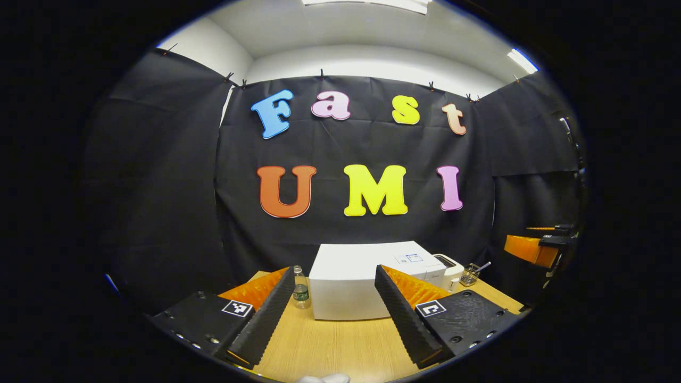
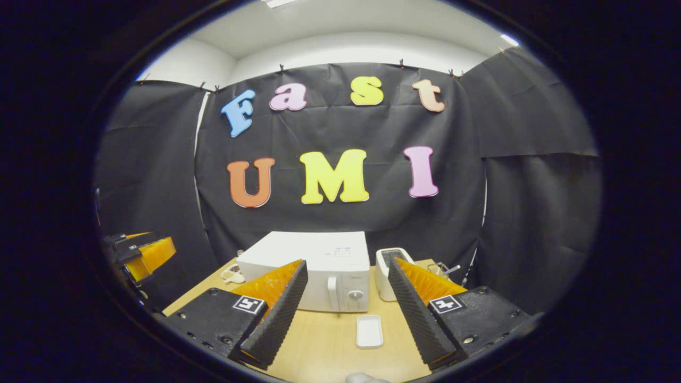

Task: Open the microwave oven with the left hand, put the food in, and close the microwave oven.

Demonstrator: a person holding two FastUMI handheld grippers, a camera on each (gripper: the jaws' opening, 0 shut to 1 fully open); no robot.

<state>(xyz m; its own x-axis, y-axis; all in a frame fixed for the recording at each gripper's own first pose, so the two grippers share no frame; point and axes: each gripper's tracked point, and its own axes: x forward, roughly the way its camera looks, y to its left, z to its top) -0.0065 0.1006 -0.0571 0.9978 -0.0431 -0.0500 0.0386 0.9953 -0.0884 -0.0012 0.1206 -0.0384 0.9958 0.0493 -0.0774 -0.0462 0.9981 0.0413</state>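
Black cloth walls close in your booth around a wooden table (image 2: 319, 346), where the white microwave oven (image 2: 314, 268) stands at the back with its door shut, a white toaster (image 2: 385, 274) just beside it on its right and a small clear bottle (image 1: 301, 290) near its left side. Your left gripper (image 1: 335, 308) hangs above the table in front of the microwave oven with its fingers spread wide and nothing between them. Your right gripper (image 2: 346, 314) is likewise spread apart and empty, and the small white tray (image 2: 369, 331) of food lies on the table between its fingers, just in front of the oven's control knob.
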